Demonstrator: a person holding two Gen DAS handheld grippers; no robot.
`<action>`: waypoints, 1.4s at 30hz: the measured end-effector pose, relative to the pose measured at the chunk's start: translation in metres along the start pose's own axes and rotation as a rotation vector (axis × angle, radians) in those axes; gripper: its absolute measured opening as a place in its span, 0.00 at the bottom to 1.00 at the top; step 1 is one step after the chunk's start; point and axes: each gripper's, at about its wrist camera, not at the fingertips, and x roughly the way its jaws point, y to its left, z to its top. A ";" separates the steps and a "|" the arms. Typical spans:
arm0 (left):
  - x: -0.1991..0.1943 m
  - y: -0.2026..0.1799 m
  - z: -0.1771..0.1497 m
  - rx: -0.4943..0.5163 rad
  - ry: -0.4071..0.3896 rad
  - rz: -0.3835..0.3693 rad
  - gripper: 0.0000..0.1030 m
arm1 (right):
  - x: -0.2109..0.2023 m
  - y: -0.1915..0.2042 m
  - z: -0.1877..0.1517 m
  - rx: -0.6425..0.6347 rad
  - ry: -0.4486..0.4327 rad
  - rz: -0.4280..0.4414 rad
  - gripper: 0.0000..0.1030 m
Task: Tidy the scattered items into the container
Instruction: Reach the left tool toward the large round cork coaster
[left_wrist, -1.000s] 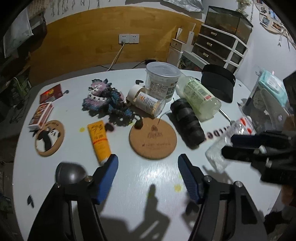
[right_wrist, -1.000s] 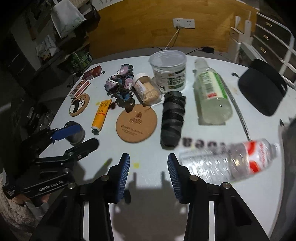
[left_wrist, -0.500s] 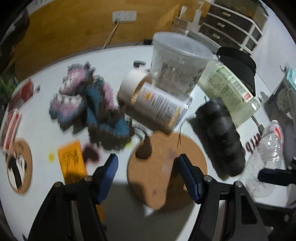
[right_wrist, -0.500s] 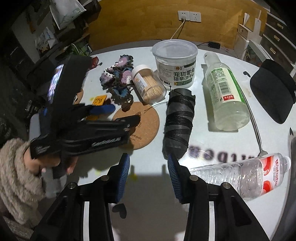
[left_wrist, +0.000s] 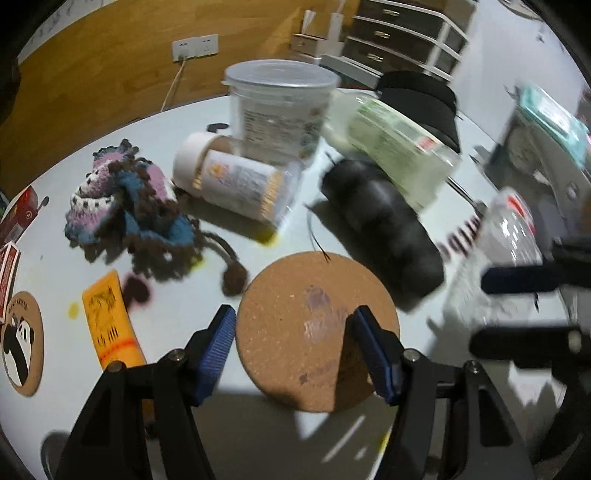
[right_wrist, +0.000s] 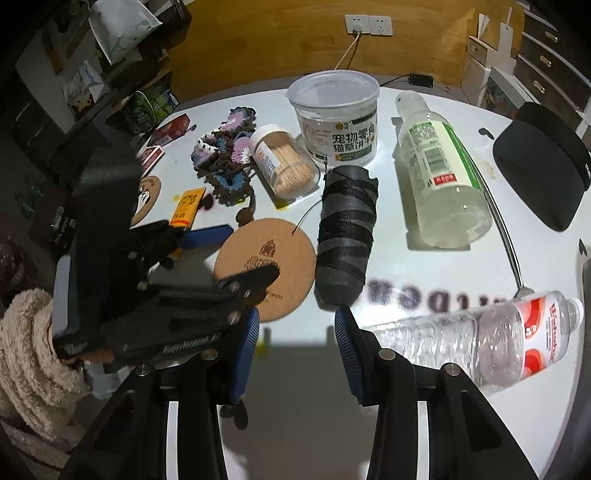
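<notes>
Now my left gripper (left_wrist: 293, 332) hangs low over the round cork coaster (left_wrist: 317, 332), its blue pads spread wide to either side of the disc; one pad sits just off the left rim, the other overlaps the right part of the coaster, and nothing is held between them. Whether the pads touch the cork I cannot tell. From the right wrist view the same gripper (right_wrist: 243, 254) reaches in from the left, one finger over the coaster (right_wrist: 269, 254) and the other beside it, with a fuzzy cream sleeve (right_wrist: 26, 354) behind.

My right gripper (right_wrist: 295, 328) is open too and empty, hovering above the white table (right_wrist: 424, 273) near the lower end of the black thread spool (right_wrist: 347, 236), which lies on its side just right of the coaster.

Beyond the coaster, the toothpick jar (right_wrist: 284, 162) lies tipped against the lidded clear tub (right_wrist: 338, 118), which stands upright. A crocheted piece (right_wrist: 225, 151) sprawls left of the jar, and an orange tube (left_wrist: 110, 317) lies near my left pad. Right of the spool lies a green-labelled bottle (right_wrist: 439, 170), and a crushed water bottle (right_wrist: 480, 339) lies near my right finger. A black case (right_wrist: 543, 166) rests at the far right edge, well apart from both grippers.
</notes>
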 end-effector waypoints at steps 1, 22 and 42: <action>-0.002 -0.002 -0.003 0.005 0.000 0.000 0.62 | -0.001 -0.001 -0.002 -0.001 0.004 0.003 0.42; -0.038 -0.065 -0.088 0.061 0.040 -0.038 0.57 | -0.002 -0.002 -0.072 0.006 0.111 0.103 0.42; -0.061 -0.103 -0.113 0.096 0.068 0.044 0.85 | 0.002 -0.020 -0.105 0.083 0.168 0.163 0.70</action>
